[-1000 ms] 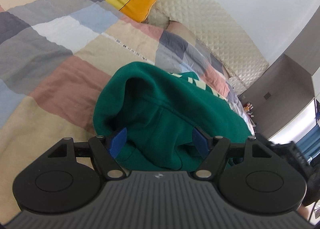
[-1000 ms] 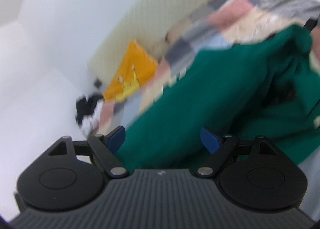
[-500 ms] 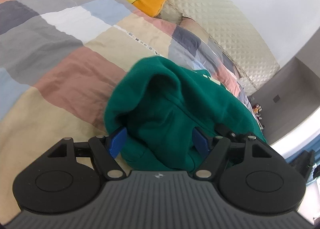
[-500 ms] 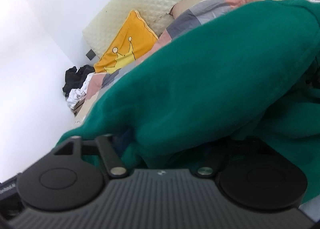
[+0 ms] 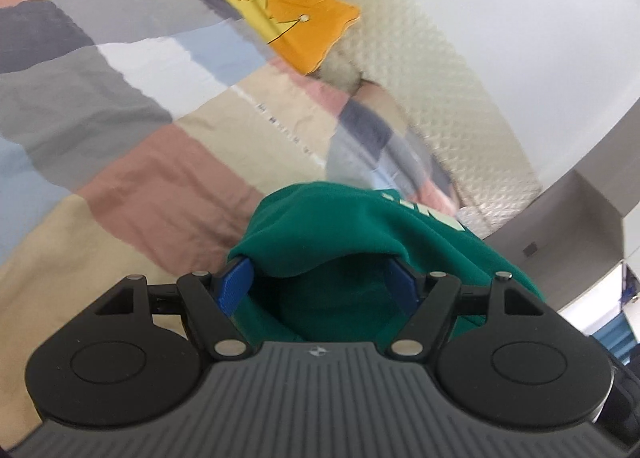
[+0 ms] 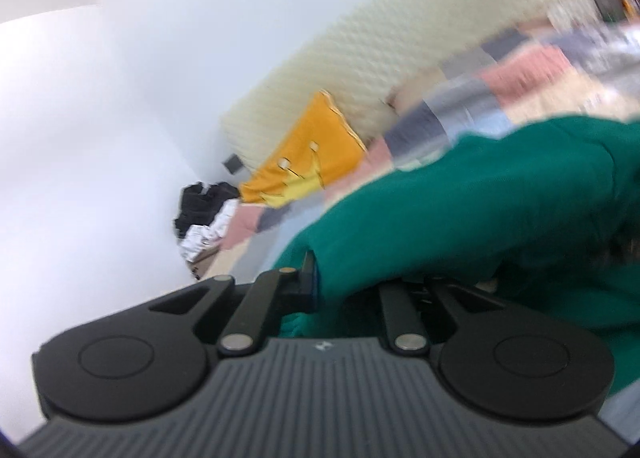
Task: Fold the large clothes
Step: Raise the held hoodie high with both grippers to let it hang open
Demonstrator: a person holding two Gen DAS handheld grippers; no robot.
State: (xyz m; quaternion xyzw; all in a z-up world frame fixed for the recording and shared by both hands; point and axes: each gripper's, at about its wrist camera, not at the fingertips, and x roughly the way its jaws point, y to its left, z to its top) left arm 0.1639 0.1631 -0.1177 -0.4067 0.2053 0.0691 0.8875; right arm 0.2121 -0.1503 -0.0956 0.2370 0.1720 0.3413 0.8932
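Item: green garment (image 5: 344, 226), large, fleece-like, pale lettering on one face. Location: bunched on the bed (image 5: 120, 130), over the patchwork quilt, towards the near edge. Not yet flat; no fold line visible.

Left gripper (image 5: 320, 286): jaws wide. Blue pads (image 5: 236, 286) sit inside a cuff-like or hem-like opening of the garment, cloth draped over both tips. The pads appear to spread the opening rather than pinch it; likely held so to keep that end taut for straightening. Judged a stretch, not a clamp.

Right gripper (image 6: 352, 286): jaws have just been closing, now narrow, with a thick ridge of the green cloth between them. Probable purpose: to lift and draw out the other end so the piece can be laid flat.

Other contents: orange cushion (image 5: 288, 30) with crown motif, at the quilted headboard (image 5: 440, 98); dark and white clothes heap (image 6: 204, 214) beside the bed's far corner.

Obscured or doubtful:
- Right gripper's tips buried in cloth; one pad edge only shows.
- Right view blurred throughout; quilt detail smeared.
- Which part of the garment each gripper has cannot be told.
- Garment's full outline cut off by both gripper bodies.
- Lettering unreadable.
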